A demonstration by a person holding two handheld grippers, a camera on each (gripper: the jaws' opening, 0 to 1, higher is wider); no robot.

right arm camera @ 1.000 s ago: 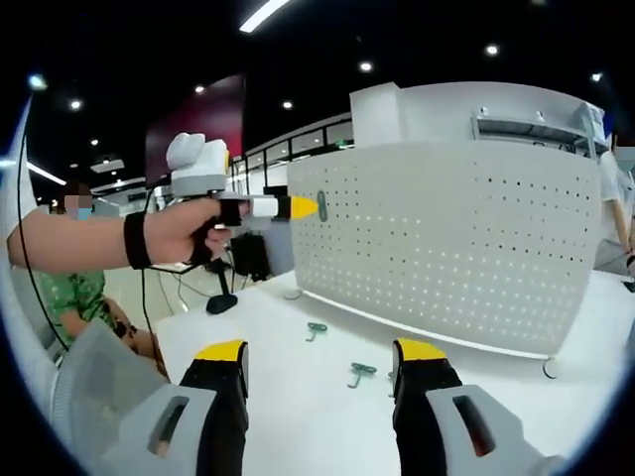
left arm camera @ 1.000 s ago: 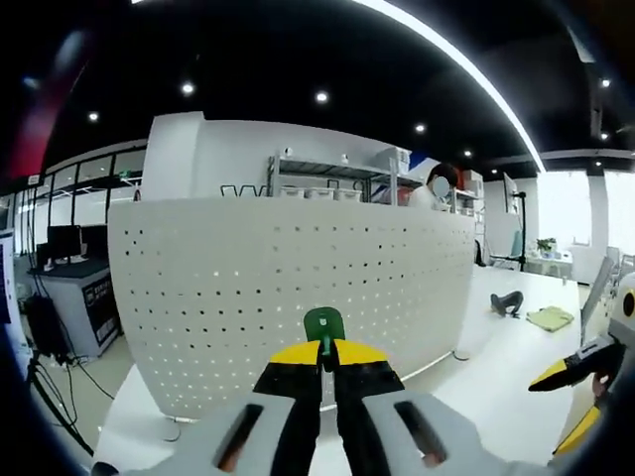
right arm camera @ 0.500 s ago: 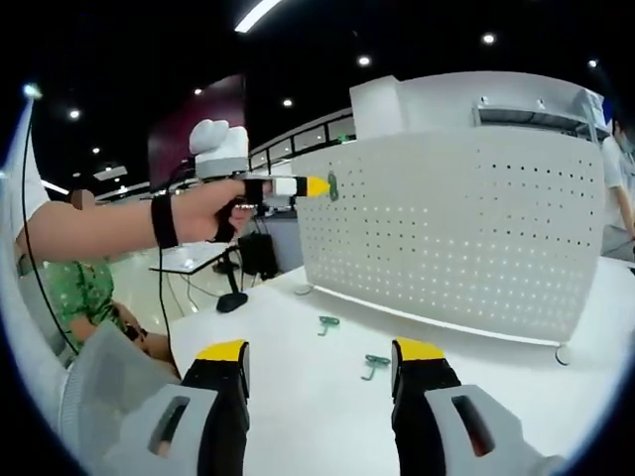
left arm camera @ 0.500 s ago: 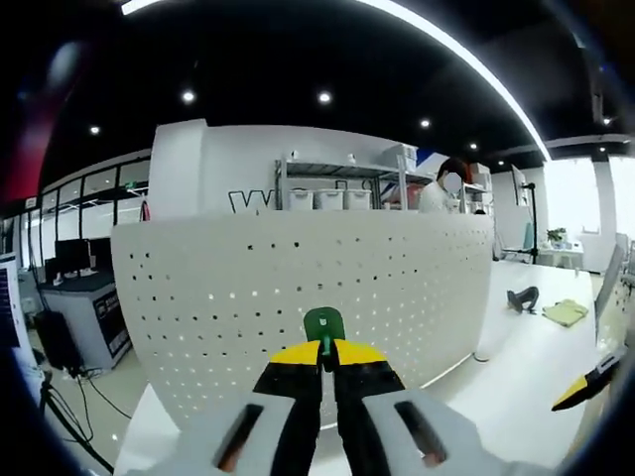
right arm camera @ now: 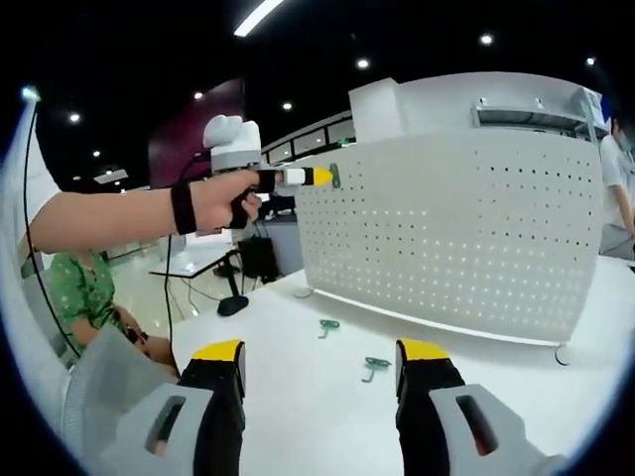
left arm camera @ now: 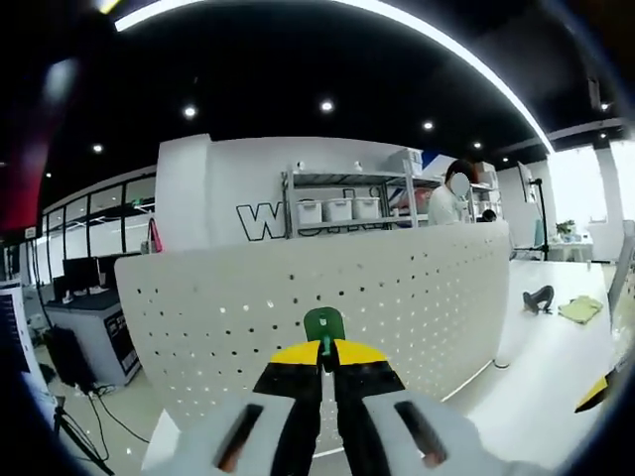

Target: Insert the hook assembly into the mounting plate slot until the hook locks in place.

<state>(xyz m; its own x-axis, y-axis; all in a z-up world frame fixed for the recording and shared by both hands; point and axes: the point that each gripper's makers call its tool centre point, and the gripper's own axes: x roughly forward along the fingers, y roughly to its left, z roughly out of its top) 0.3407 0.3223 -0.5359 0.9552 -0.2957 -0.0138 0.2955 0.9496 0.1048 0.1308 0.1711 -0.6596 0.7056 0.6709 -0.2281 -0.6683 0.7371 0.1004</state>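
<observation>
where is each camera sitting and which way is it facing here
Left gripper view: rides the left tool, shut on a green hook, facing the white perforated panel head-on; its own jaws show.
Right gripper view: rides the open right tool low over the white table, facing the panel; the person's hand and arm show, and two spare hooks.
Shared: panel, left tool, hook.
</observation>
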